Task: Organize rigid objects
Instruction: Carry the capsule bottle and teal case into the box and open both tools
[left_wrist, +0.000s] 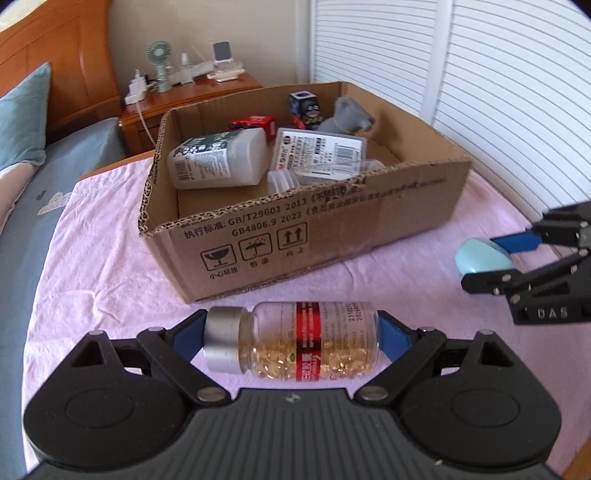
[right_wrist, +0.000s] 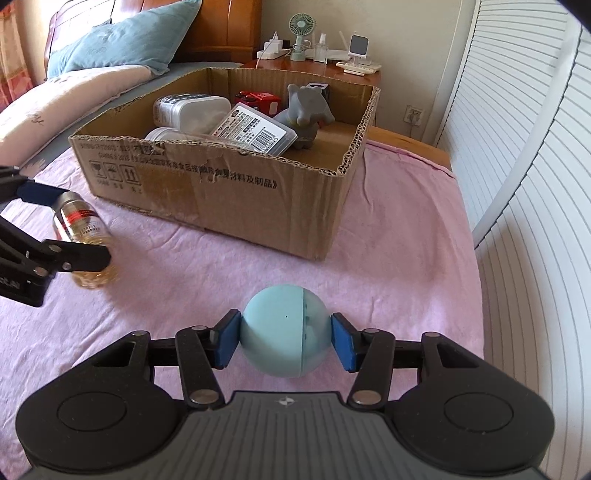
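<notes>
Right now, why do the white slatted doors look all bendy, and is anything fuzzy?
Left wrist view: the fisheye lens curves the slatted doors; the pill bottle in the left gripper looks sharp, the nightstand softer. Right wrist view: same bending at the edges; the blue ball is crisp, the bottle slightly blurred.

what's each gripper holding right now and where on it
The left gripper clamps the capsule bottle end to end, one pad on its silver cap, the other on its base. The right gripper squeezes the blue ball across its sides.

Corrugated cardboard box (left_wrist: 332, 229), wrinkled pink cloth (left_wrist: 92, 236), clear glossy plastic bottle (left_wrist: 314, 343) with brushed-metal cap, matt smooth blue ball (right_wrist: 282, 332)
</notes>
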